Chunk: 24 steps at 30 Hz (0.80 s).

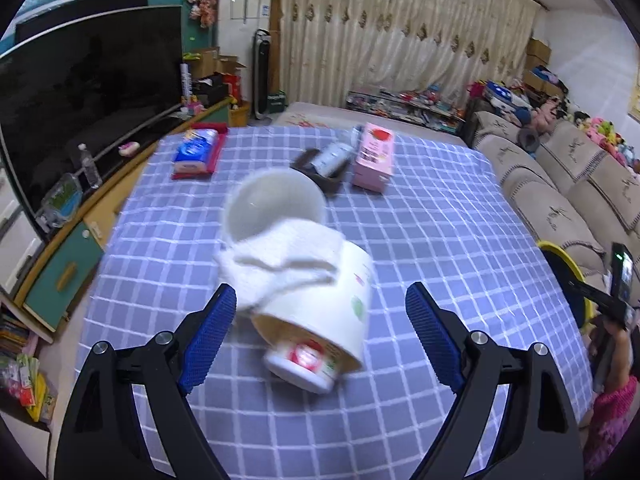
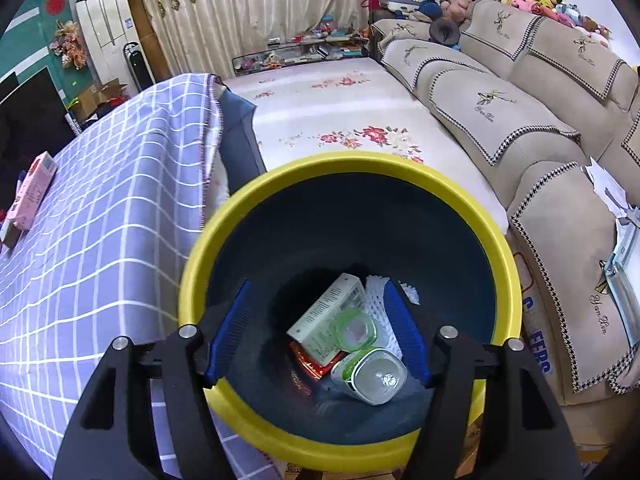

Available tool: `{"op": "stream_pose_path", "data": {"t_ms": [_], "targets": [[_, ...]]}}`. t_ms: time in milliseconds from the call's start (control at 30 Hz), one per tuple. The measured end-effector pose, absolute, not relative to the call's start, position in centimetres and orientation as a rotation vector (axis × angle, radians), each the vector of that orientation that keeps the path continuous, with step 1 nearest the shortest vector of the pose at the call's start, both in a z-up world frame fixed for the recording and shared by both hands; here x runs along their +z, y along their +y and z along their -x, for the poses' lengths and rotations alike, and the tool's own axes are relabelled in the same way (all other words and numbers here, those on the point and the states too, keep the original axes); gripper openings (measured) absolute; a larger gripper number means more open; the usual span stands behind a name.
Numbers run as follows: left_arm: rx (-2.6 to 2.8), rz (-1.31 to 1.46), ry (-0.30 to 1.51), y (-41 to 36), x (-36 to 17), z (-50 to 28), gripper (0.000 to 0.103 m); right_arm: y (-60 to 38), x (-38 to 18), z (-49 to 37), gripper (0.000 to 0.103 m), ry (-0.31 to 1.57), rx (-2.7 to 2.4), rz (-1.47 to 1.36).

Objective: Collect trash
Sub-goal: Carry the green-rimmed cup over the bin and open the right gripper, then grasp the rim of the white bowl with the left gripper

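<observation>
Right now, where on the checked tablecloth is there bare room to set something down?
Bare: the near strip between the tipped white paper cup and the table's front edge, and the right side towards the beige sofa. Crowded: the far end, around the pink carton and blue tissue pack.

The left gripper (image 1: 320,304) is pointing down at a slant, its jaws standing wide apart, the blue ribbed pads (image 1: 210,336) facing each other and pressing on nothing, the black finger arms spreading out below them toward the lower corners of the left wrist view. The right gripper (image 2: 318,330) is tilting downward more steeply, its jaws parted less widely, the blue pads (image 2: 404,332) gripping nothing, the black arms framing the bottom of its view
</observation>
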<state>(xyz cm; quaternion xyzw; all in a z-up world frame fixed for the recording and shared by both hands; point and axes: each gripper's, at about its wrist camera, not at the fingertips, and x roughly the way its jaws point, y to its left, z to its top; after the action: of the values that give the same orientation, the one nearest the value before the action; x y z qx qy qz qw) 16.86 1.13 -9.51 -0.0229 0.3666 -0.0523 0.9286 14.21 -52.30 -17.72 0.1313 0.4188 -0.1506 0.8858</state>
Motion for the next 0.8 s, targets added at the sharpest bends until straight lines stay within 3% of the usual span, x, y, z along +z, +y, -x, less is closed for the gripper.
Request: {"op": "stream_pose_path", "data": {"t_ms": [100, 267, 667, 800], "targets": [[-0.066, 0.025, 0.718, 1.9, -8.7, -18.1, 0.084, -51.9, -17.3, -14.4, 0.065, 0.864, -0.303, -0.258], [-0.029, -0.036, 0.701, 2.8, -8.1, -21.6, 0.069, -51.6, -17.1, -14.4, 0.065, 0.861, -0.291, -0.260], [-0.020, -0.070, 0.829, 4.9, -12.1, -28.5, 0.037, -51.6, -17.1, -14.4, 0.066, 0.866, -0.292, -0.273], [-0.026, -0.060, 0.828, 4.9, -12.5, -29.7, 0.022, -51.2, -17.3, -14.6, 0.066, 0.875, -0.286, -0.261]]}}
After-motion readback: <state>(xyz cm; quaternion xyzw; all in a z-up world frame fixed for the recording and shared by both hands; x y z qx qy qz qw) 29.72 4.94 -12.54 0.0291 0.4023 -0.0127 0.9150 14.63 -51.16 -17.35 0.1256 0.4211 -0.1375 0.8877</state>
